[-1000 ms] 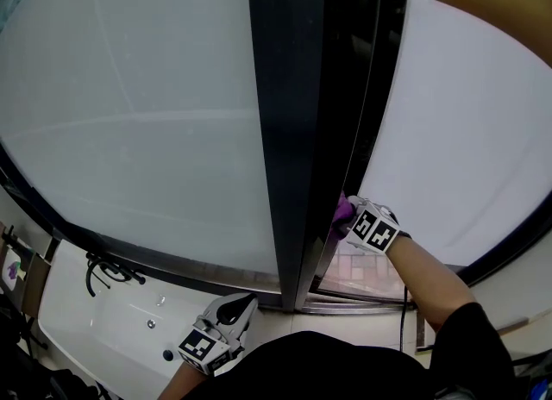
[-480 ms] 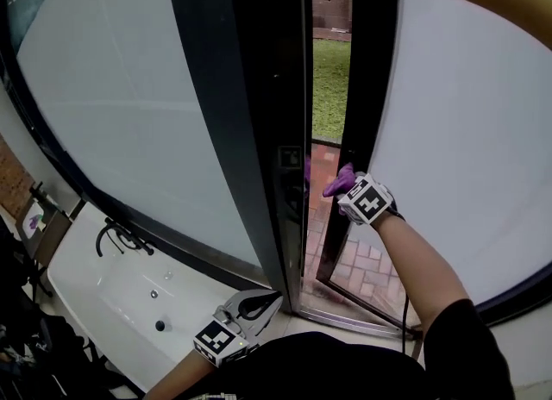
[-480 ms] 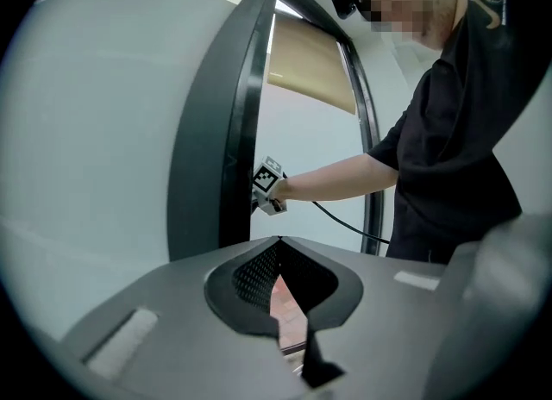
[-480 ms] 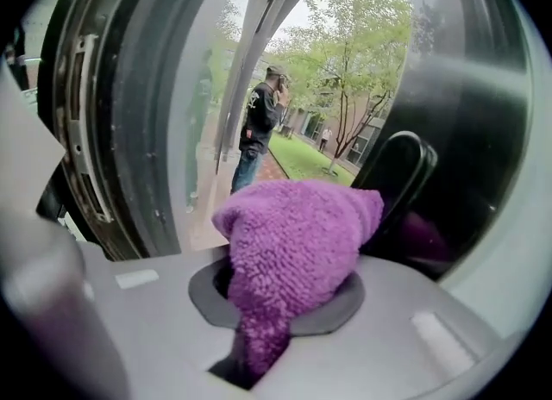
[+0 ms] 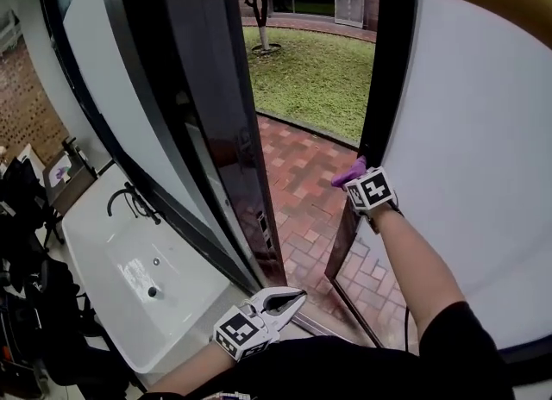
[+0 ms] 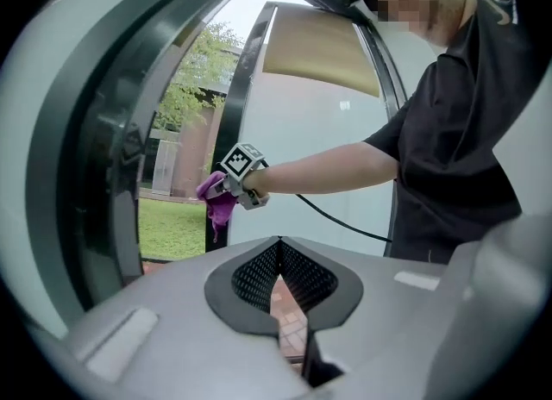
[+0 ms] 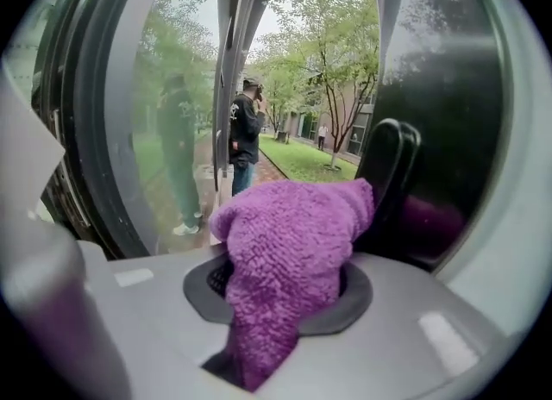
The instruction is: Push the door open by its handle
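Door (image 5: 466, 131) w/ the frosted glass is swung well outward on the person's right, and there's a wide gap showing the yard. Its black handle (image 7: 386, 178) sits on the dark edge frame, just beside the tip of the purple cloth (image 7: 289, 243).

Right gripper (image 5: 355, 178) is up at that door edge. Its jaws are opening, w/ the cloth bunched between them and poking up out of the slot. The handle itself isn't between the jaws, it's off to the side.

Left gripper (image 5: 297, 296) hangs low near the person's body, tips pinched together w/ nothing in them, doing nothing atm.

Imo the push is basically done and this is the let-go bit. Next move prob just needs the right arm drawn straight back w/o the cloth snagging on the handle. If the door needs to go wider, one more shove on the handle would do it.

Around it:
- The other dark-framed panel (image 5: 207, 105) stands on the left of the opening.
- A white basin (image 5: 112, 252) w/ a black tap (image 5: 129, 202) sits below it indoors.
- Outside there's brick paving (image 5: 302, 183), then lawn (image 5: 319, 79).
- A person in dark clothes (image 7: 244, 131) stands out on the path. They look well apart from the door, so prob not in its way, but can't tell for sure.
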Demonstrator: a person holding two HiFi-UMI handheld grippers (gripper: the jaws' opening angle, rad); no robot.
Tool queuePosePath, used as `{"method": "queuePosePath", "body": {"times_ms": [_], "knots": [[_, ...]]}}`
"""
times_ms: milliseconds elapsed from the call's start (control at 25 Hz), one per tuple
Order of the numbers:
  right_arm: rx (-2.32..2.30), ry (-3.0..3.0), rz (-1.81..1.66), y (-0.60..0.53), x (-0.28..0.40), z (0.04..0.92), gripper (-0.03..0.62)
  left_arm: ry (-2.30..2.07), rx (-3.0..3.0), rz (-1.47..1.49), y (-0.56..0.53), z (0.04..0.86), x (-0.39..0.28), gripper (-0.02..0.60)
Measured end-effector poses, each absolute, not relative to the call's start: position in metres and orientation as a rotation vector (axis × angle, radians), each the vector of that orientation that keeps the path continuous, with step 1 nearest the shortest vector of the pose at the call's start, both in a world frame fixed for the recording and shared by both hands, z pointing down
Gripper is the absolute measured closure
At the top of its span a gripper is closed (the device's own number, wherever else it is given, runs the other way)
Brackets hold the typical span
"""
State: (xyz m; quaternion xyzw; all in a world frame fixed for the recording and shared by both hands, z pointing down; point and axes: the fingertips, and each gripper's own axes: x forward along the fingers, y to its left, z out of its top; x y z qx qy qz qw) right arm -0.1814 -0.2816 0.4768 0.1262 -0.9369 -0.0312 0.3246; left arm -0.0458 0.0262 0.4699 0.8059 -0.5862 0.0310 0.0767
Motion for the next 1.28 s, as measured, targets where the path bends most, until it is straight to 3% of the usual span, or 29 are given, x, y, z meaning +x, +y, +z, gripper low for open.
{"method": "queuePosePath", "body": {"times_ms": [600,1040,1280], "knots": [[0.552,-2.335,-0.018,-0.441,-0.144,0.491,0.488,-1.481,2.655,0.003,-0.118,0.453,-0.038,0.583],[0.702,-2.395,0.15,-0.598,-0.08,0.49,0.473,-1.809,2.485,0.027,-0.217,0.472,-0.096,0.583],[0.799,-2.216,0.027,-0.698,0.005,0.495,0.437,-1.97,2.357,-0.027,-0.342,0.48,-0.114,0.583]]}}
